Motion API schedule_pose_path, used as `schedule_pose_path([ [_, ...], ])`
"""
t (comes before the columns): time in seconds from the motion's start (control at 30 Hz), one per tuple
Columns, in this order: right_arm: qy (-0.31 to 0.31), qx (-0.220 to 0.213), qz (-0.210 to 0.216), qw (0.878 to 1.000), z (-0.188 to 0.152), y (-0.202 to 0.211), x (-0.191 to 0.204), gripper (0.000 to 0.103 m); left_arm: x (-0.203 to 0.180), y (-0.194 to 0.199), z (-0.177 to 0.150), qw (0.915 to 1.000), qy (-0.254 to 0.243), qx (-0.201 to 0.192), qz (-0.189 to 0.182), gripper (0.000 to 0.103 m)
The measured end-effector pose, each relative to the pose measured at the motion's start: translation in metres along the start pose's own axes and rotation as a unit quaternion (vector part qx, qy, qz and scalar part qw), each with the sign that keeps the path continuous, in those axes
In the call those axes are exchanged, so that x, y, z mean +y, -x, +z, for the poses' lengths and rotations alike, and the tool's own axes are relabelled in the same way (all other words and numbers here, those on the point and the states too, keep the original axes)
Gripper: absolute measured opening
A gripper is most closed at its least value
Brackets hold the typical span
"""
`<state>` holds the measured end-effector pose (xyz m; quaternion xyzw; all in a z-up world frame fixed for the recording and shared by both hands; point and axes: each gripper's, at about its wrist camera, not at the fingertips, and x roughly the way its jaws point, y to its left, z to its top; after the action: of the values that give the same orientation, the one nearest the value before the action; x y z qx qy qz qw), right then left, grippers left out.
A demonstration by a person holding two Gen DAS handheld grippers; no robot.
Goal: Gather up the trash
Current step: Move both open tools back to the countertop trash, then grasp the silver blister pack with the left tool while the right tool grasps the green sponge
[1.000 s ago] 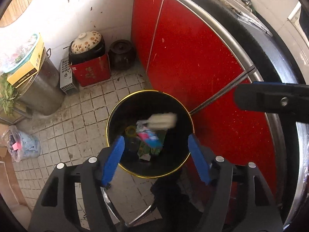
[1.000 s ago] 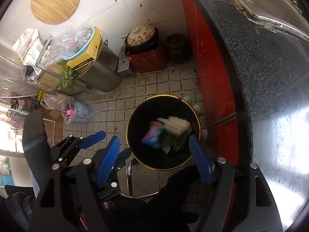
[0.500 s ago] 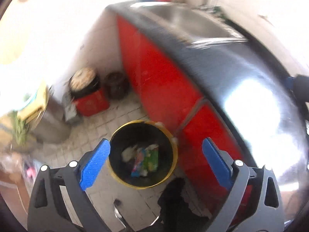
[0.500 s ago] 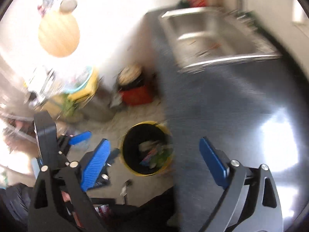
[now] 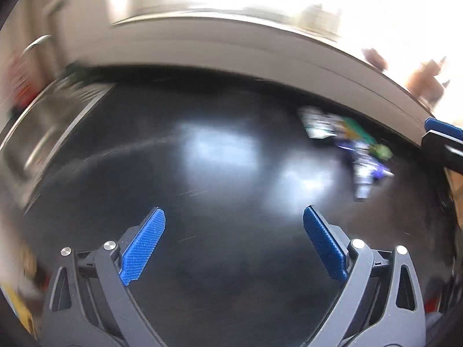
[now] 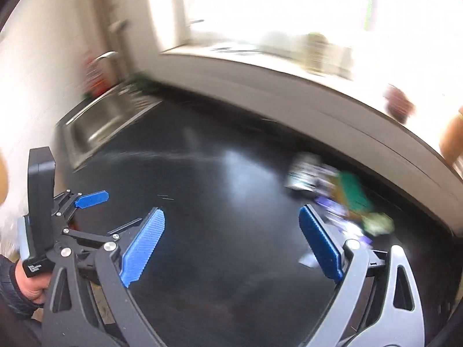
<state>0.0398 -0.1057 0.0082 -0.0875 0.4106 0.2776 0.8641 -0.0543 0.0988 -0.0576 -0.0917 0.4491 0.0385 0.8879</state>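
— Left wrist view, nearest first: left gripper at the bottom edge, blue pads spread wide, nothing between them. Jaws opened further within the last second, then held.

— Right wrist view, same order?

— Same. Right gripper spread wide, likewise opened further within the last second, nothing pinched. Lower frames of both tools cut off by the picture edge. Left tool also seen at far left, gripped by a hand in a dark sleeve, only partly in view.

— Beyond the pads?

— Dark glossy countertop, bare under both grippers, with window glare across the middle. Everything smeared by motion blur.

— Location of the trash?

— Trash pile on the counter toward the right, near the back edge below the windowsill. Ahead and right of the right gripper, well apart from the left one. Green, purple and white wrappers at best guess; individual pieces not separable. Same pile in the left view.

— Farther back?

— Steel sink at far left, faucet barely legible. Objects on the sill washed out by backlight, not identifiable. Sliver of the right tool clipped at the right edge of the left view.
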Motion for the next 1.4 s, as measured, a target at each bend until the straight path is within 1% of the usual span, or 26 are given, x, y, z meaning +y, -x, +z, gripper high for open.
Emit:
schedule_pose_path([
  [0.07,-0.028,-0.002,-0.013,1.000,-0.016,0.012,-0.031,0.091,-0.041,-0.008,0.010,0.9990,-0.036,0.004,-0.026,0.093],
  [0.17,-0.066,0.000,-0.022,0.998,-0.033,0.024,-0.075,0.091,-0.082,-0.020,0.022,0.9961,-0.074,0.009,-0.046,0.093],
  [0.2,-0.078,0.003,-0.023,0.997,-0.037,0.025,-0.089,0.091,-0.089,-0.022,0.023,0.9953,-0.082,0.012,-0.049,0.093],
  [0.27,-0.088,0.006,-0.025,0.996,-0.041,0.026,-0.092,0.091,-0.106,-0.029,0.027,0.9937,-0.094,0.020,-0.058,0.093],
  [0.4,-0.094,0.015,-0.024,0.995,-0.043,0.017,-0.110,0.091,-0.125,-0.047,0.039,0.9918,-0.106,0.037,-0.061,0.093],
  [0.47,-0.095,0.019,-0.022,0.995,-0.040,0.010,-0.114,0.091,-0.132,-0.060,0.044,0.9908,-0.117,0.044,-0.053,0.093],
  [0.53,-0.092,0.025,-0.020,0.995,-0.034,-0.002,-0.121,0.091,-0.135,-0.070,0.051,0.9899,-0.123,0.050,-0.050,0.093],
  [0.7,-0.080,0.056,-0.023,0.995,-0.019,-0.039,-0.139,0.091,-0.140,-0.124,0.073,0.9877,-0.132,0.075,-0.037,0.093],
  [0.87,-0.069,0.095,-0.024,0.993,-0.003,-0.093,-0.160,0.091,-0.144,-0.181,0.091,0.9855,-0.132,0.101,-0.032,0.093],
  [1.07,-0.045,0.143,-0.021,0.989,0.014,-0.158,-0.175,0.089,-0.141,-0.230,0.109,0.9847,-0.120,0.121,-0.038,0.093],
  [1.13,-0.040,0.157,-0.017,0.987,0.017,-0.177,-0.177,0.088,-0.139,-0.241,0.112,0.9844,-0.119,0.124,-0.039,0.093],
  [1.17,-0.039,0.163,-0.014,0.986,0.018,-0.186,-0.179,0.088,-0.139,-0.243,0.115,0.9843,-0.130,0.115,-0.035,0.093],
  [1.23,-0.040,0.166,-0.003,0.985,0.021,-0.195,-0.181,0.087,-0.140,-0.248,0.119,0.9829,-0.145,0.109,-0.032,0.093],
  [1.3,-0.044,0.169,0.005,0.985,0.024,-0.202,-0.183,0.087,-0.139,-0.250,0.124,0.9830,-0.146,0.104,-0.039,0.093],
  [1.33,-0.050,0.172,0.012,0.984,0.025,-0.206,-0.185,0.085,-0.139,-0.251,0.125,0.9828,-0.148,0.102,-0.041,0.093],
  [1.37,-0.056,0.177,0.019,0.982,0.027,-0.210,-0.187,0.082,-0.139,-0.252,0.126,0.9824,-0.152,0.101,-0.041,0.090],
  [1.4,-0.063,0.183,0.022,0.981,0.027,-0.214,-0.189,0.077,-0.140,-0.252,0.127,0.9815,-0.162,0.096,-0.037,0.085],
])
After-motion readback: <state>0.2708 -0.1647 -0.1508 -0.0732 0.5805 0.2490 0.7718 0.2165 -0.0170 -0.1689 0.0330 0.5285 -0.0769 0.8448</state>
